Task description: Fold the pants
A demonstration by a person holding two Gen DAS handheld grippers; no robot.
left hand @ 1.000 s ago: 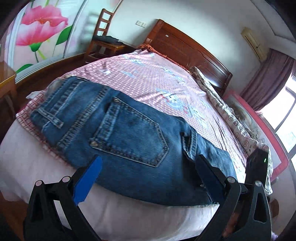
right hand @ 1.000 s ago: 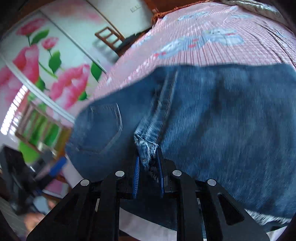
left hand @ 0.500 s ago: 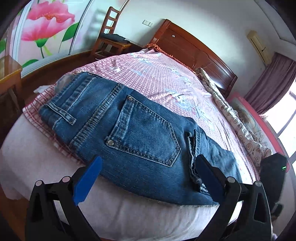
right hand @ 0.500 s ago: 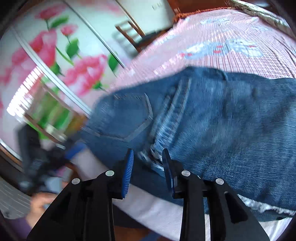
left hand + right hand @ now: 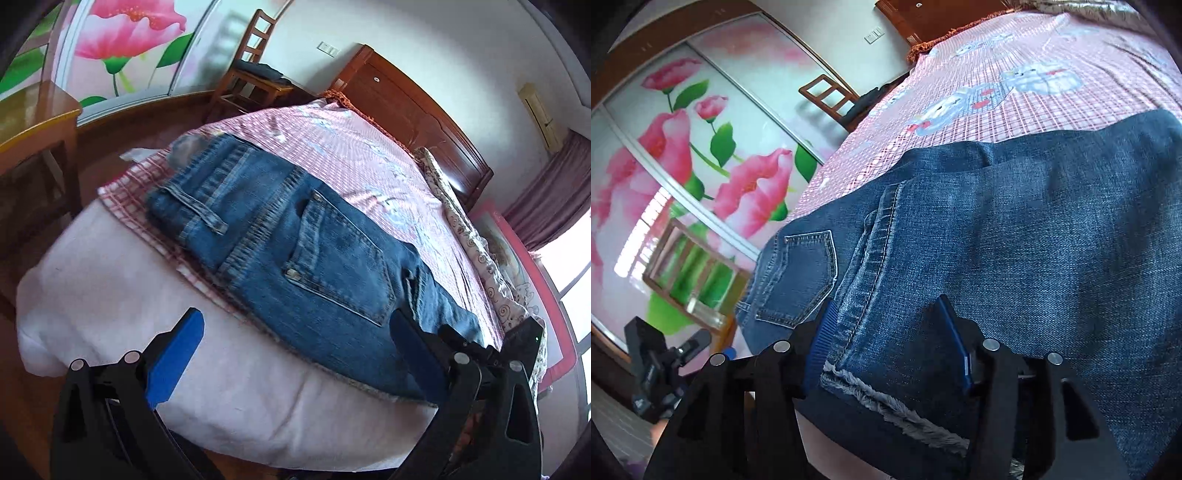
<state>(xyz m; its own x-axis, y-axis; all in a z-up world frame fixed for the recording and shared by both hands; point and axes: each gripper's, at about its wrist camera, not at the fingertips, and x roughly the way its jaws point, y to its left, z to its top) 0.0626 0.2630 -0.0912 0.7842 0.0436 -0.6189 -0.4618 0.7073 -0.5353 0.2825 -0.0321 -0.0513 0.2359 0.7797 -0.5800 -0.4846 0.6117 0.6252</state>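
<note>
Blue jeans [image 5: 314, 258] lie folded across the near end of the bed, back pocket up, on a pink checked sheet [image 5: 351, 147]. My left gripper [image 5: 295, 350] is open wide and hovers before the bed's edge, with only the white mattress cover and the jeans' near edge beyond its pads. In the right wrist view the jeans [image 5: 1034, 240] fill the frame. My right gripper [image 5: 890, 343] is opening its jaws. The frayed hem [image 5: 886, 402] and leg seam lie loose between the blue pads. The right gripper's body [image 5: 524, 347] shows at the jeans' right end.
A wooden headboard [image 5: 424, 107] closes the far end of the bed, and a patterned quilt [image 5: 480, 258] runs along its right side. A wooden chair [image 5: 255, 74] and a wooden table [image 5: 37, 122] stand to the left. Flower-painted sliding doors [image 5: 683, 147] line the wall.
The right gripper's jaws spread apart and let go of the frayed hem, which now lies flat. The left gripper, still open, drew back and left from the jeans.
</note>
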